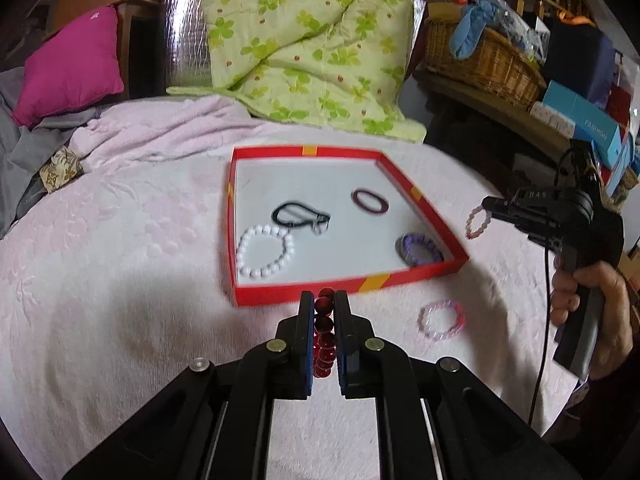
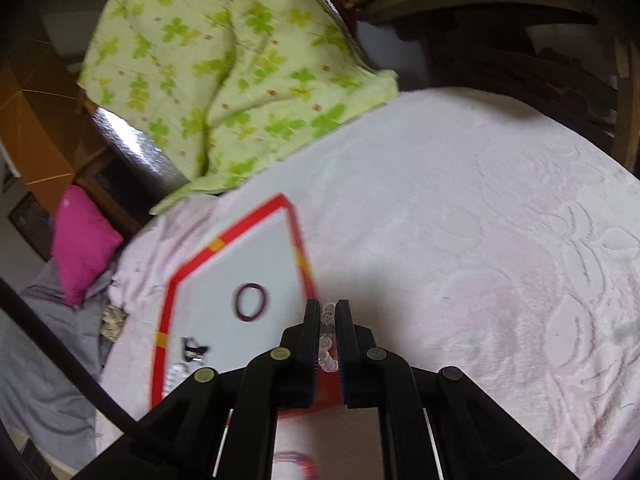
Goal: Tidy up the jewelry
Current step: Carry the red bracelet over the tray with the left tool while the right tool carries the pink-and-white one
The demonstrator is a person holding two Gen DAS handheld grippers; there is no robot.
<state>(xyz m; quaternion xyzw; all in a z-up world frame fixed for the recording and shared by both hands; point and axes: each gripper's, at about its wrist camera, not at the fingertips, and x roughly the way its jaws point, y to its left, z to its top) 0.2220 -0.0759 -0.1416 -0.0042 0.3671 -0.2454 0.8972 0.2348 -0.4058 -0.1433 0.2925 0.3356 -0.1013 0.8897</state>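
Note:
A red-rimmed box (image 1: 344, 282) with a white floor lies on the pink bedspread. Inside are a white bead bracelet (image 1: 265, 251), a black cord (image 1: 298, 216), a dark red ring bracelet (image 1: 370, 201) and a purple bracelet (image 1: 419, 249). My left gripper (image 1: 325, 300) is shut on a dark red bead bracelet (image 1: 323, 326) just before the box's near wall. My right gripper (image 2: 329, 310) is shut on a clear pale-pink bead bracelet (image 2: 328, 340); it hangs right of the box in the left wrist view (image 1: 478, 222). Another pink bracelet (image 1: 442, 319) lies on the spread.
A green clover quilt (image 1: 312, 40) is heaped behind the box. A magenta cushion (image 1: 74, 66) lies far left. A wicker basket (image 1: 480, 58) and blue boxes (image 1: 580, 116) stand on a bench at the right. Grey cloth (image 1: 24, 160) lies at the left edge.

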